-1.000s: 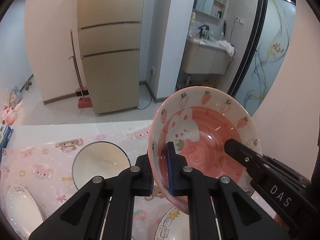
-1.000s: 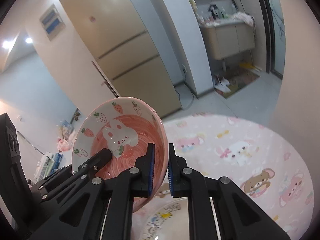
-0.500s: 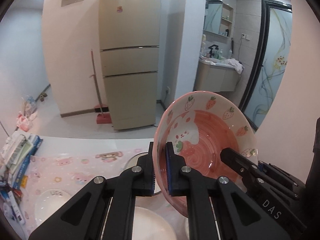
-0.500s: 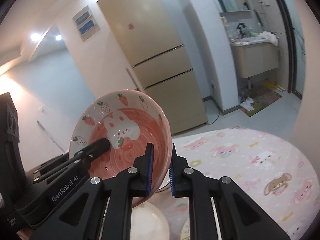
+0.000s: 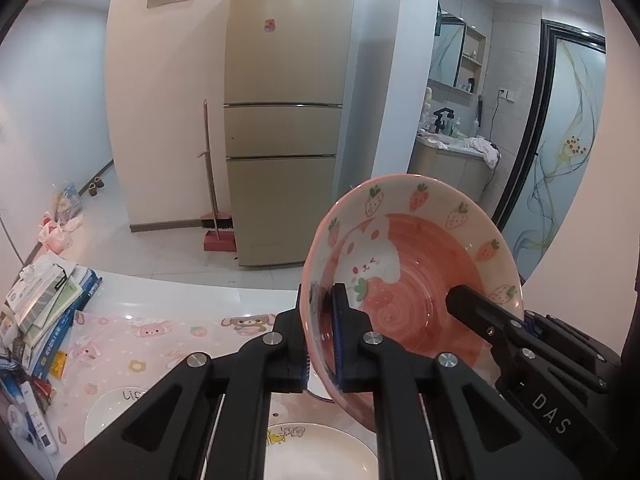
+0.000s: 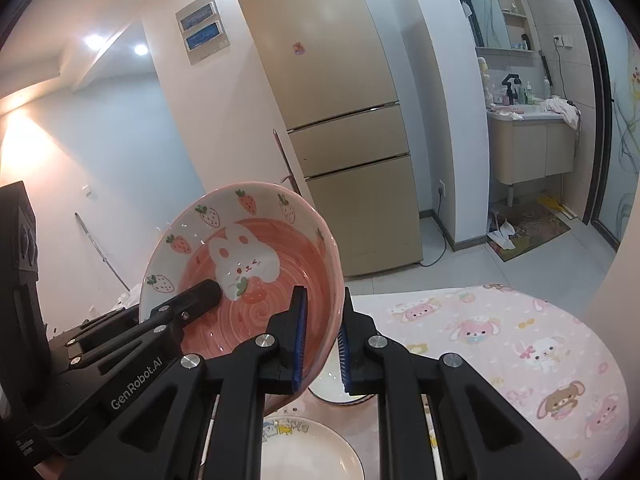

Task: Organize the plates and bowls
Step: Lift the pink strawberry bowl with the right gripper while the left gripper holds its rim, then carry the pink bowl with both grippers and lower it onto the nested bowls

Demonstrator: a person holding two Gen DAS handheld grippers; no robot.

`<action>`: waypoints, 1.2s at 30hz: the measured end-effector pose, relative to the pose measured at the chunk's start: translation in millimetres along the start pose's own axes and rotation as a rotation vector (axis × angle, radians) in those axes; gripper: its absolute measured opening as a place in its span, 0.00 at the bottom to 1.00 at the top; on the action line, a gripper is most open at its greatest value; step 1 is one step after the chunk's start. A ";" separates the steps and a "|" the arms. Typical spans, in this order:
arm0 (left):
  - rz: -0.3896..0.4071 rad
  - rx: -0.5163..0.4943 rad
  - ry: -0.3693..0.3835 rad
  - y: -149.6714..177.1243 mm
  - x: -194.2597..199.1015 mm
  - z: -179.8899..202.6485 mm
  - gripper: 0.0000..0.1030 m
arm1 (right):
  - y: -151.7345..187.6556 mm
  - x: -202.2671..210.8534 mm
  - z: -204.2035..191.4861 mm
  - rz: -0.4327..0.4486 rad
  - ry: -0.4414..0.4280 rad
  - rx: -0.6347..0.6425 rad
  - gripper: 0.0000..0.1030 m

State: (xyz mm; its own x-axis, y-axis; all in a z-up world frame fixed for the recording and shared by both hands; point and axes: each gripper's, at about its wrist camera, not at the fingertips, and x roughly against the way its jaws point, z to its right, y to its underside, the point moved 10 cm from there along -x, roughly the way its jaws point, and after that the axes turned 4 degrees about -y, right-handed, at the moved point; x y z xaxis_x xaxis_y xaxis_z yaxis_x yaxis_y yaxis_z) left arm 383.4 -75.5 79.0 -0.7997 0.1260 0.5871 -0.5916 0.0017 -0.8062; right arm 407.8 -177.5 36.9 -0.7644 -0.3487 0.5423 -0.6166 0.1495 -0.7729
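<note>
1. Pink strawberry bowl [image 5: 424, 276], empty, fills the lower right of the left wrist view, tilted above the pink tablecloth [image 5: 160, 344]. The left gripper [image 5: 320, 344] is clamped on its near rim; the right gripper [image 5: 520, 340] pinches the opposite rim. An empty white plate [image 5: 320, 456] lies at bottom centre.
2. Right wrist view: the bowl [image 6: 256, 264] sits left of centre, its right rim squeezed in the right gripper [image 6: 322, 344]; the left gripper [image 6: 200, 296] reaches inside.

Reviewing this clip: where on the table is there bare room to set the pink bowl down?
Both claws, left and right, grip the pink bowl. The tablecloth to the right is bare. Below the claws it is crowded: cartoon plate, white dish, book stack.
</note>
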 end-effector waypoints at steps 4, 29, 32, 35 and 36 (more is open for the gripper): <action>-0.035 -0.017 -0.029 27.0 -27.2 -3.0 0.09 | 17.9 -29.1 9.8 -0.033 0.005 0.003 0.15; -0.260 0.004 0.018 91.1 -131.5 -14.0 0.10 | 84.4 -139.4 49.5 -0.262 0.178 0.039 0.15; -0.302 0.010 0.027 100.3 -141.1 -17.0 0.10 | 93.3 -148.1 52.7 -0.296 0.175 0.028 0.15; -0.315 0.004 0.031 104.9 -146.7 -15.9 0.10 | 98.2 -153.2 56.4 -0.309 0.198 0.045 0.15; -0.317 0.005 0.034 105.4 -147.0 -15.2 0.10 | 98.8 -153.5 56.1 -0.311 0.204 0.053 0.15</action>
State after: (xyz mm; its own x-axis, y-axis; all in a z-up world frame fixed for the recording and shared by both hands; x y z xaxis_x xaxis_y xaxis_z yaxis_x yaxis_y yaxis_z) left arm 440.2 -78.8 -93.3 -0.5717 0.1531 0.8061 -0.8113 0.0410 -0.5832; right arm 474.7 -161.1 -141.1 -0.5671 -0.1779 0.8042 -0.8188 0.0156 -0.5739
